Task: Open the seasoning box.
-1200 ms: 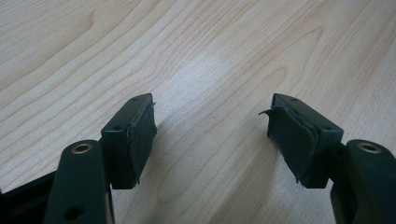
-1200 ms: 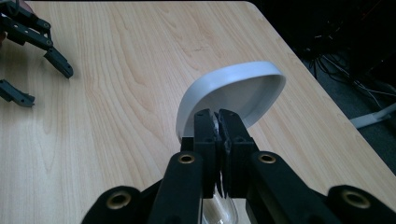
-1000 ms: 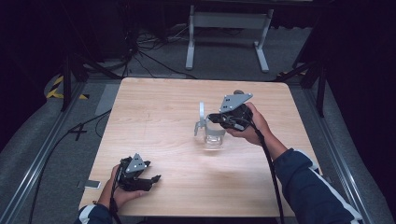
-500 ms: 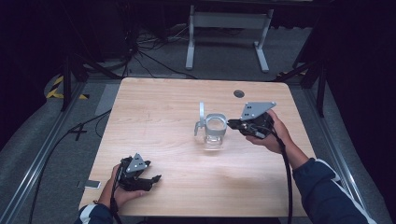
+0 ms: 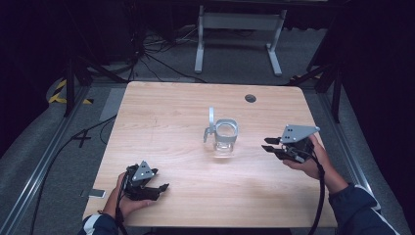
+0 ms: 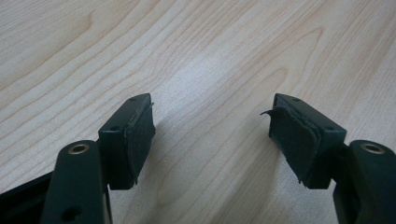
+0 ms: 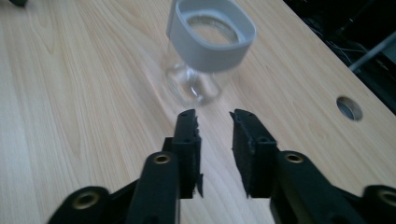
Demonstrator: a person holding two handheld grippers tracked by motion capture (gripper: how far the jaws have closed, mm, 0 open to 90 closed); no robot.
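A: State the position of the glass jar (image 5: 225,138).
B: Upright near the middle of the tabletop (image 5: 171,117), grey collar on top.
A: Right tongs (image 5: 268,145)?
B: Beside the jar, apart from it; jaws have just been opening, nothing between them.
A: Left tongs (image 5: 160,188)?
B: Spread, empty, at the near edge.

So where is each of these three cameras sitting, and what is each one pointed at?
High view: above the person's side, facing forward and down on the table; shows both forearms, left gripper, right gripper.
Left gripper view: rides that gripper, looking along its open jaws at bare wood.
Right gripper view: rides that gripper, jaws apart, facing the glass jar.
The high and right gripper views share the jar.
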